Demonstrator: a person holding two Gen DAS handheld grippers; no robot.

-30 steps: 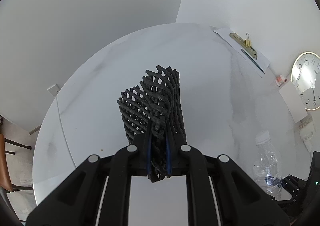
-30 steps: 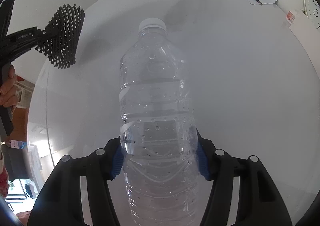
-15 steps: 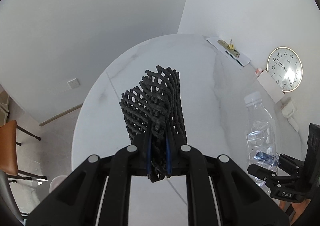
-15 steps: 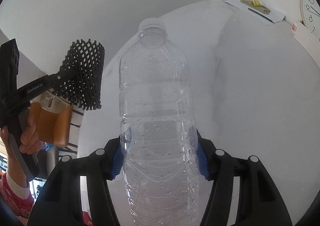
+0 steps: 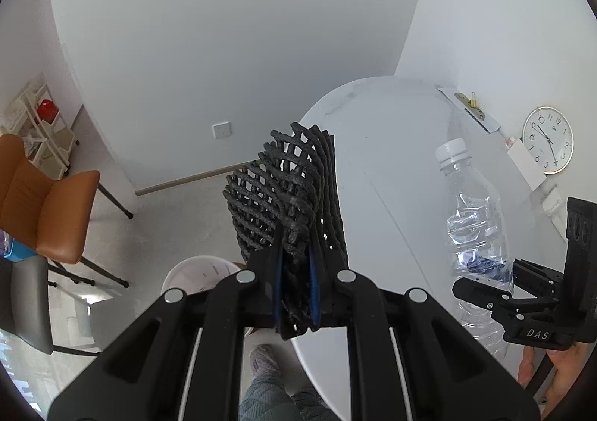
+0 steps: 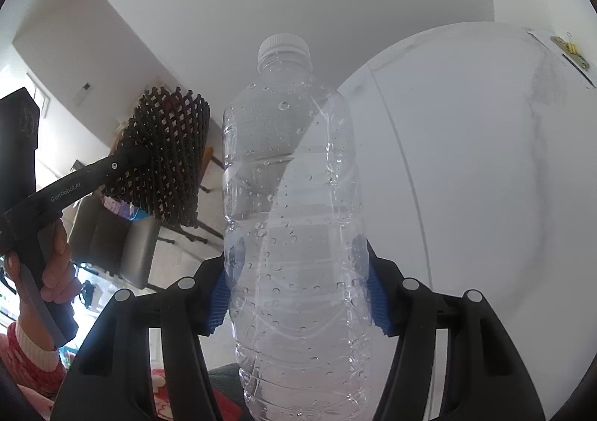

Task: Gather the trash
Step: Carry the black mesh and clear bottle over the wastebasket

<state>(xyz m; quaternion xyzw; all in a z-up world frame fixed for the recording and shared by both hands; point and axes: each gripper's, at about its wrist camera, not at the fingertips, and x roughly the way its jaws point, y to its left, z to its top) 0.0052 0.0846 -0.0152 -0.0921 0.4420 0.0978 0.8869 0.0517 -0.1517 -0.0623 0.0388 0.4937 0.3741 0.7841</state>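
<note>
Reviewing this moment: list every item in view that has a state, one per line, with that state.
left gripper: shut on the black foam net.
black foam net: pinched at one end, held in the air.
right gripper: shut on the plastic bottle.
plastic bottle: capped, empty except droplets, upright in the grip.
white bin: open-topped, on the floor beside the table.

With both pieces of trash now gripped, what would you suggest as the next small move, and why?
Probably carry the left gripper down over the white bin and let go there. Its jaws are shut on the black foam net, which already hangs past the table edge, with the bin just below and left. The right gripper holds the bottle and can follow.
</note>
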